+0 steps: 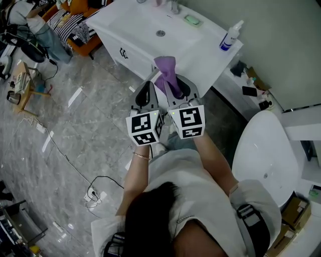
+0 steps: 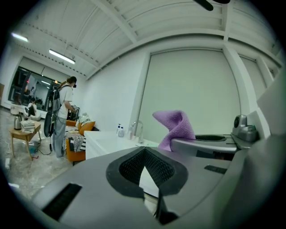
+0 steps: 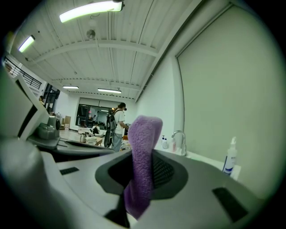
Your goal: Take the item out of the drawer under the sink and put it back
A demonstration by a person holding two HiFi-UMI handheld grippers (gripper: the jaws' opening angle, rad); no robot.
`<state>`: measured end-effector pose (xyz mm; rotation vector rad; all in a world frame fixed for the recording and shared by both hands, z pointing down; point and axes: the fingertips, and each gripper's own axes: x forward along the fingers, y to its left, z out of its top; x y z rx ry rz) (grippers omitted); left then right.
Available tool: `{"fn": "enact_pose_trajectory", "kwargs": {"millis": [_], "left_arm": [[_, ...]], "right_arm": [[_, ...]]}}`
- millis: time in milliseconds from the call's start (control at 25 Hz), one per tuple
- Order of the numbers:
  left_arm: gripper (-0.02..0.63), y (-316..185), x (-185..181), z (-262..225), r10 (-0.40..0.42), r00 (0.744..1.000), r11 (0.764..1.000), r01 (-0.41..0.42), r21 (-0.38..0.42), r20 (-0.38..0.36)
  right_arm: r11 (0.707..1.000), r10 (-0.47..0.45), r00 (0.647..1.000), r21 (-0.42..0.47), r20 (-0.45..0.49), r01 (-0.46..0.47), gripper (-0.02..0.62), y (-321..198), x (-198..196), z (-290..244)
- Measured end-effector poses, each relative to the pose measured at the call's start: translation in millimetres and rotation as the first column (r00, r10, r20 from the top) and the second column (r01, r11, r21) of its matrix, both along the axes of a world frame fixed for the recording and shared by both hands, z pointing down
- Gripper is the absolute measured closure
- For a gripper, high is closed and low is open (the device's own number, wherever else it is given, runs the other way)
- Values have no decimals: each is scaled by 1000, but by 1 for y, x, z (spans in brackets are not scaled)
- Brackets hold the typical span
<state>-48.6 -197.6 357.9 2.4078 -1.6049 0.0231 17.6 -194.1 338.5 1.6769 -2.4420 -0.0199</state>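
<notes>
Grey marble floor [image 1: 75, 125], white sink vanity [image 1: 120, 25] against wall, spray bottle [image 1: 230, 36] on its corner. Head view: both grippers raised side by side before vanity. Right gripper [image 1: 176, 86] clenched on purple cloth [image 1: 167, 70]; cloth held in air, sticking up past pads. Left gripper [image 1: 148, 88] closed, empty. Its own view shows pads meeting at tips, cloth off to the side. Gripper views add ceiling strip lights [image 3: 89, 11] and standing person with backpack [image 2: 60, 116]. Head view alone shows toilet [image 1: 266, 150].
</notes>
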Motion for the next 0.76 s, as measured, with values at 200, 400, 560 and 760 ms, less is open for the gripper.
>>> {"fn": "enact_pose_trajectory", "kwargs": {"millis": [200, 400, 560, 760], "left_arm": [[603, -1, 2, 0, 0, 1000, 1000, 0, 10, 6], [603, 0, 1, 2, -7, 1000, 1000, 7, 6, -14], [603, 2, 4, 1, -5, 1000, 1000, 5, 14, -10], [603, 4, 5, -4, -3, 1000, 999, 4, 50, -16]], "right_arm": [[1000, -4, 1000, -10, 9, 4, 505, -1, 0, 2], [1000, -9, 1000, -16, 6, 9, 505, -1, -1, 5], [999, -17, 1000, -32, 14, 18, 505, 0, -1, 9], [999, -21, 1000, -37, 4, 21, 505, 1, -3, 12]]}}
